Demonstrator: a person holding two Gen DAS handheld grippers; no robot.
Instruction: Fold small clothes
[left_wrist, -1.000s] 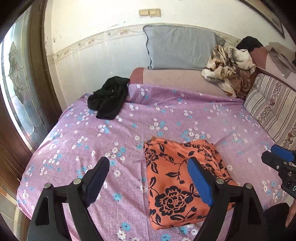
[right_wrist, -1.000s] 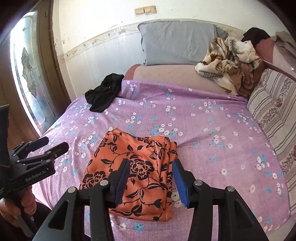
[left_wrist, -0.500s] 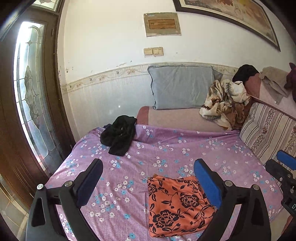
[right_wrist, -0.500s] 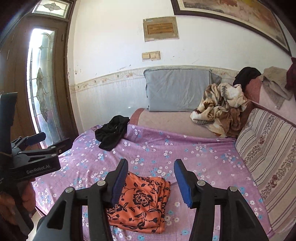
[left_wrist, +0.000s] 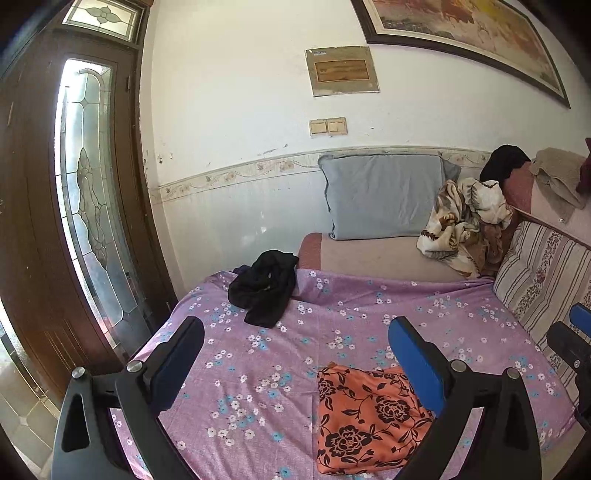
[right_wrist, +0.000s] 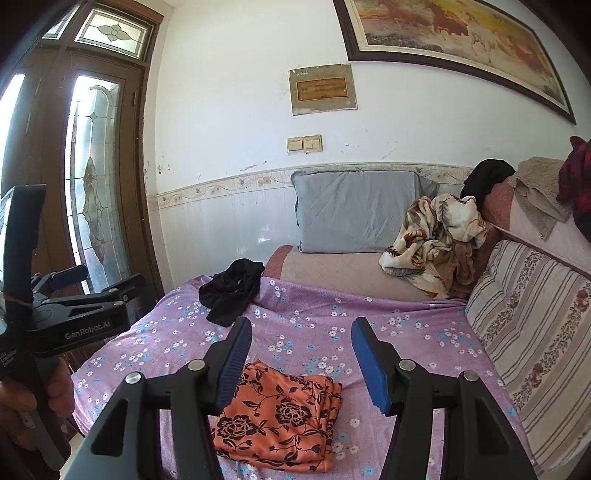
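left wrist view: the left gripper (left_wrist: 295, 358) hangs above the bed with its jaws spread wide and nothing between them. the folded orange cloth with black flowers (left_wrist: 365, 417) lies flat on the purple flowered bedsheet (left_wrist: 332, 306), near its front edge. a crumpled black garment (left_wrist: 264, 286) sits well apart, at the sheet's far left.

right wrist view: the right gripper (right_wrist: 301, 360) is likewise spread and empty, raised clear of the folded orange cloth (right_wrist: 280, 413). a grey pillow (right_wrist: 356, 210) leans against the wall.
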